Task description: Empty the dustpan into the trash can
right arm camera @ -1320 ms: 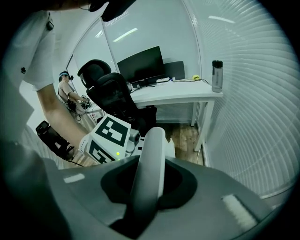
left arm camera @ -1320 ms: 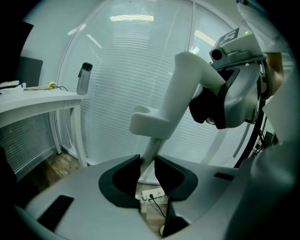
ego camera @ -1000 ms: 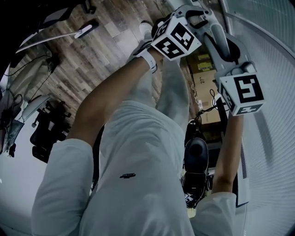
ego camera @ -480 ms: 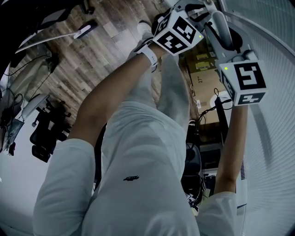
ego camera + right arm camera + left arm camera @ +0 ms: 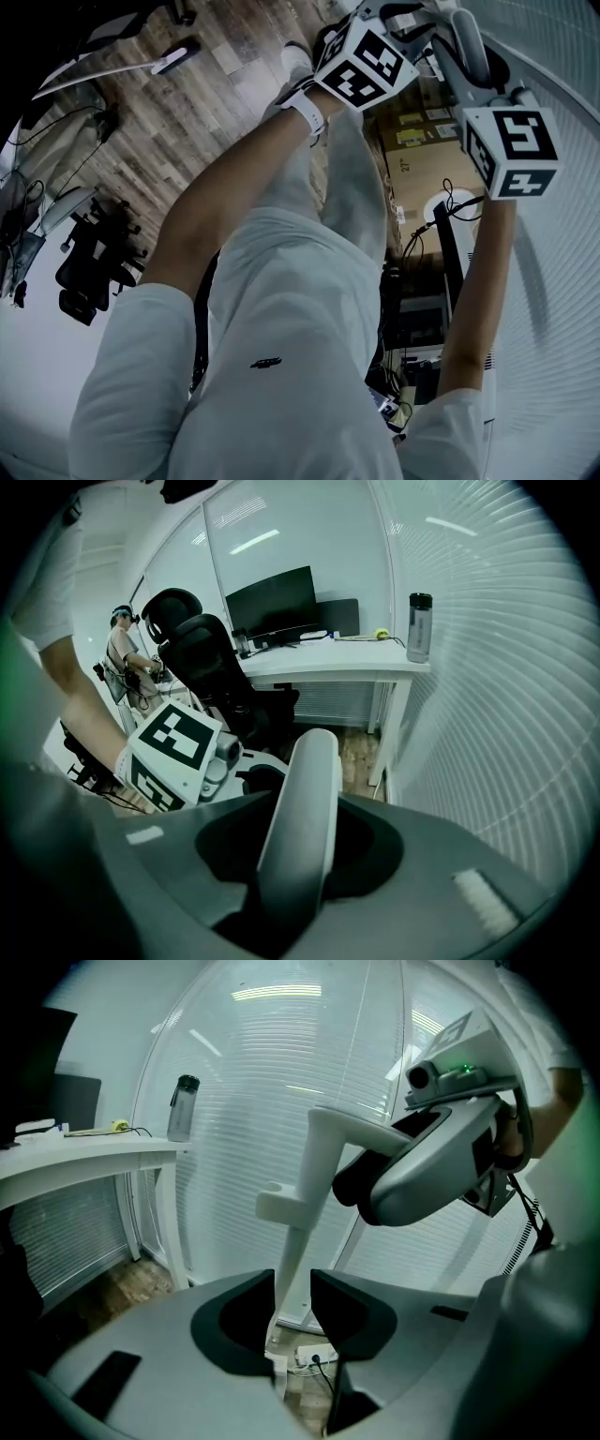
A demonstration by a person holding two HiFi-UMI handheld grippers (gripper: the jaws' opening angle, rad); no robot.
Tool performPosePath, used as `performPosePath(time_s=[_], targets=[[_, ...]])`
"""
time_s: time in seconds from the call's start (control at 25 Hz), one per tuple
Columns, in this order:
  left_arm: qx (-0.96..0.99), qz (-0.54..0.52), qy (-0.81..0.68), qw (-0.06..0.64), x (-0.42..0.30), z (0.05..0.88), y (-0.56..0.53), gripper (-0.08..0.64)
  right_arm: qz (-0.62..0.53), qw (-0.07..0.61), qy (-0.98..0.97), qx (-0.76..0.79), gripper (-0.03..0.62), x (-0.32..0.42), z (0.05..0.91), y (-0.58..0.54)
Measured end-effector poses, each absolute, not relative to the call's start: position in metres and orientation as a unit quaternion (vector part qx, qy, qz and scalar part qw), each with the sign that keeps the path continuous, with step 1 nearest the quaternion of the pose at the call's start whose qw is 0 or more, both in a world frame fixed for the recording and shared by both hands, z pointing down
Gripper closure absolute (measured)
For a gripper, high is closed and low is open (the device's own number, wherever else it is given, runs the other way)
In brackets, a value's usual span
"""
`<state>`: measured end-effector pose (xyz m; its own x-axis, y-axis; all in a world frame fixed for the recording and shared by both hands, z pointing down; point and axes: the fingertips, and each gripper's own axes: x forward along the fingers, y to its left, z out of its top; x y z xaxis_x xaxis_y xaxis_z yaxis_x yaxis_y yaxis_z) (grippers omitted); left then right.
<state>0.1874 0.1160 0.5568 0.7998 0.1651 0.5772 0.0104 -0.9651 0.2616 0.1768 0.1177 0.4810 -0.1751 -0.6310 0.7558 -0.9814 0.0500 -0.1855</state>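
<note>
Only the long white dustpan handle (image 5: 469, 42) shows; the pan and the trash can are out of sight. My left gripper (image 5: 292, 1283) straddles the thin pole (image 5: 292, 1241). The pole leans on the left pad, a sliver of gap shows at the right pad, and these jaws have just been opening. My right gripper (image 5: 300, 846) sits higher, on the thick bent grip (image 5: 305, 799). The grip fills the space between its jaws, which have just been opening too. In the head view both marker cubes (image 5: 361, 70) (image 5: 511, 141) sit at the top, on either side of the handle.
A white desk (image 5: 328, 663) by the blinds (image 5: 506, 667) carries a bottle (image 5: 419, 627) and a monitor (image 5: 272, 602). A black office chair (image 5: 211, 658) stands before it. A power strip (image 5: 314, 1356) lies on the wood floor under the pole. Cardboard boxes (image 5: 422, 169) are near my feet.
In the head view the right gripper and the handle's top have drifted right and upward together. The left gripper has hardly shifted.
</note>
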Motion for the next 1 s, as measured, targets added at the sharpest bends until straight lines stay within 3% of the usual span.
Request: performPosePath(time_s=[0.28,1.0], targets=[[0.945,0.305,0.039,0.114,0.186,0.538,0.113,0.446,0.351,0.262,-0.662,0.608,0.419,0.186,0.476,0.12],[0.955,0.282,0.004,0.096,0.167,0.47,0.113,0.446,0.285,0.222,-0.617,0.699,0.417,0.221,0.412,0.139]])
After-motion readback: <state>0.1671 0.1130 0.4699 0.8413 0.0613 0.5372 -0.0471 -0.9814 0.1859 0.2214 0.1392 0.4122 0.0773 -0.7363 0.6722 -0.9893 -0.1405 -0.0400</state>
